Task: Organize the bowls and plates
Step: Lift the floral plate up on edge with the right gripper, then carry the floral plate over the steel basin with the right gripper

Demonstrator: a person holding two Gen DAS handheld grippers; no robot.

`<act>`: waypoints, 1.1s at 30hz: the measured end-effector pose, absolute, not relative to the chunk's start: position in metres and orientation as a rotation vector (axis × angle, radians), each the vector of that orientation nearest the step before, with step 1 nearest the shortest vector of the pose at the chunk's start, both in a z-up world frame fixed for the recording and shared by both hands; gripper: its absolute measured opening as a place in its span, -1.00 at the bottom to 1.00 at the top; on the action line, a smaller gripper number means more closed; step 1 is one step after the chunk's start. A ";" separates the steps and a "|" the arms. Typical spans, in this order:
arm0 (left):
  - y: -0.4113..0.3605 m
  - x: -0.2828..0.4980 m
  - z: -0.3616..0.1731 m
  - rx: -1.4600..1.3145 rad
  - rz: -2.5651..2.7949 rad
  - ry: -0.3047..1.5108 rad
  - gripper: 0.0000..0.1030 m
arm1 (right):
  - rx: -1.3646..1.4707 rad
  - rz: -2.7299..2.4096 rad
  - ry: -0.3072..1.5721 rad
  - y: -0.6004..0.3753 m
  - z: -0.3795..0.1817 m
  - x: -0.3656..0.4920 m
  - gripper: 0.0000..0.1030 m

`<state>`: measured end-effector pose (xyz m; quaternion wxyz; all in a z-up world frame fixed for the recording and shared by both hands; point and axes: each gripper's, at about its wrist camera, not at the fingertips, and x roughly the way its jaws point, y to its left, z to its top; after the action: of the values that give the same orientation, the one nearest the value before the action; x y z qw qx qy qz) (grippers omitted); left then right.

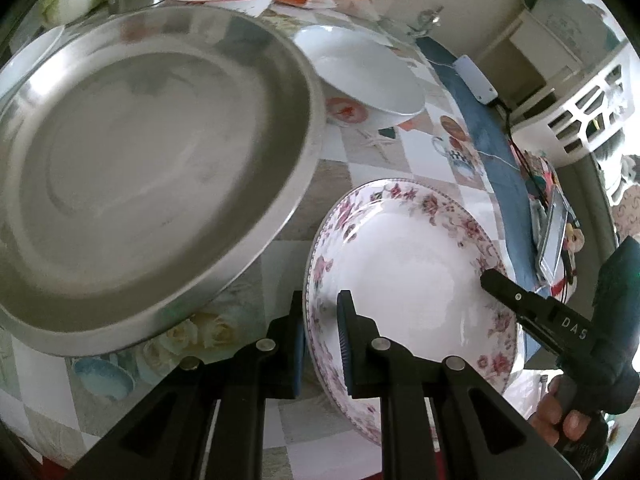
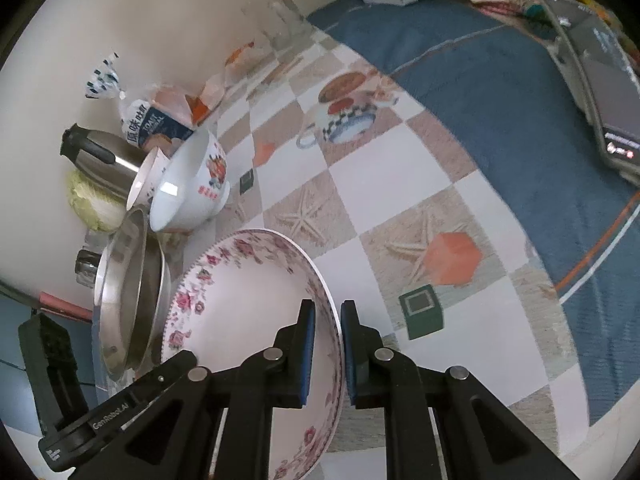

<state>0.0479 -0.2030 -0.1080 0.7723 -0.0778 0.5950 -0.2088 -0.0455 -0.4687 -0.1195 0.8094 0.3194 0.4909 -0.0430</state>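
Floral plate [image 1: 404, 276]: white centre, pink rose rim, tilted just beside the steel pan [image 1: 152, 176]. Left gripper [image 1: 322, 320] and right gripper [image 2: 328, 330] each pinched its rim on opposite sides.

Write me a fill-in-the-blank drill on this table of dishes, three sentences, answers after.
1. Both the left hand-held gripper and the right hand-held gripper clamp the rim of the ____ plate.
2. The big dish beside that plate is made of ____.
3. The tablecloth has a ____ pattern of squares.

Missing words: floral; metal; checkered
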 end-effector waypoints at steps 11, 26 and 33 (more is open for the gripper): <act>-0.206 0.048 -0.087 -0.151 -0.503 1.229 -0.71 | 0.652 -0.107 0.986 -0.472 -0.094 -0.049 -0.73; -0.187 0.057 -0.029 -0.193 -0.549 1.076 -0.70 | 0.583 -0.087 0.894 -0.460 -0.036 -0.035 -0.73; -0.161 0.071 -0.014 -0.261 -0.532 1.031 -0.70 | 0.537 -0.052 0.865 -0.441 -0.006 -0.011 -0.73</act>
<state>0.0715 -0.1609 -0.0136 0.8283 -0.1231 0.4857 -0.2508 -0.0109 -0.4414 -0.0063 0.8730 0.2569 0.4138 -0.0248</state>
